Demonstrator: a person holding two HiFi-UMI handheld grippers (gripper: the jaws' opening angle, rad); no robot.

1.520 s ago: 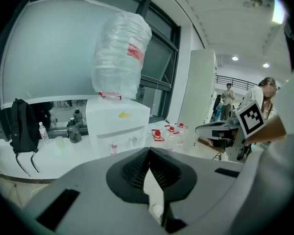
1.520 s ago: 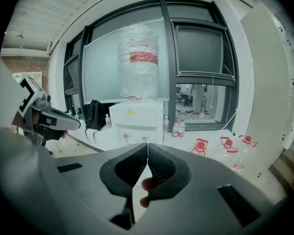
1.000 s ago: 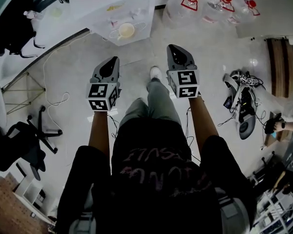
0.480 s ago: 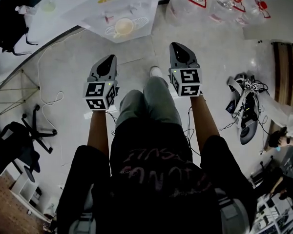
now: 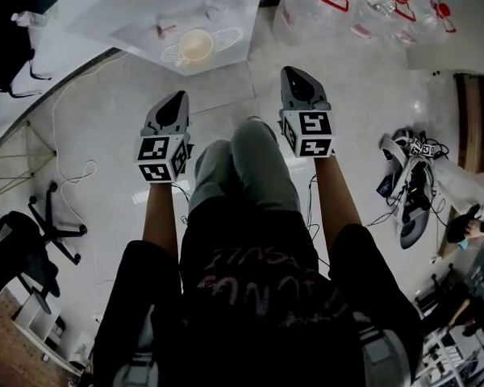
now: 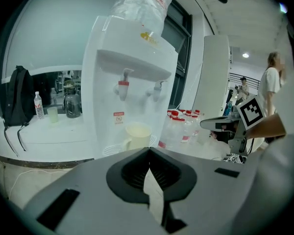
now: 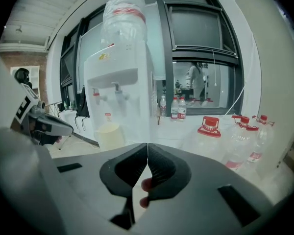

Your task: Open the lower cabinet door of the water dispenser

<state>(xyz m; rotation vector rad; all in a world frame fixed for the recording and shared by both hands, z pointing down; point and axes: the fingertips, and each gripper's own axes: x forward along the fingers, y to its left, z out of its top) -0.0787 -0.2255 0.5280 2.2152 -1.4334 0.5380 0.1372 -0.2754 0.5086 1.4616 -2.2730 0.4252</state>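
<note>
A person looks down over their own knees (image 5: 242, 164), holding a two-jaw gripper in each hand, both aimed forward and slightly downward. The left gripper (image 6: 148, 151) has its ribbed black pads pressed together with nothing between them. The right gripper (image 7: 147, 145) is likewise closed and empty. That suggests the tools are only being brought toward the work, with the door not yet touched.

Straight ahead of the left gripper, and ahead-left of the right one, stands the water dispenser (image 6: 132, 72). It is a tall white box of smooth, glossy plastic with a recessed bay, a red tap (image 6: 122, 86) and a pale tap (image 6: 157, 88) beside it. A clear, crinkled plastic bottle (image 7: 125, 18) sits upside down on top.

A cream cup (image 6: 137, 135) with a handle rests on the round slotted drip tray (image 6: 110, 151) in the bay, just beyond the left gripper's tips. The lower cabinet door should lie beneath that tray. The grey gripper bodies hide it, so its handle cannot be made out.

To the right of the right gripper, clear water jugs (image 7: 213, 136) with red caps stand on the pale, shiny floor (image 5: 113, 135).
</note>
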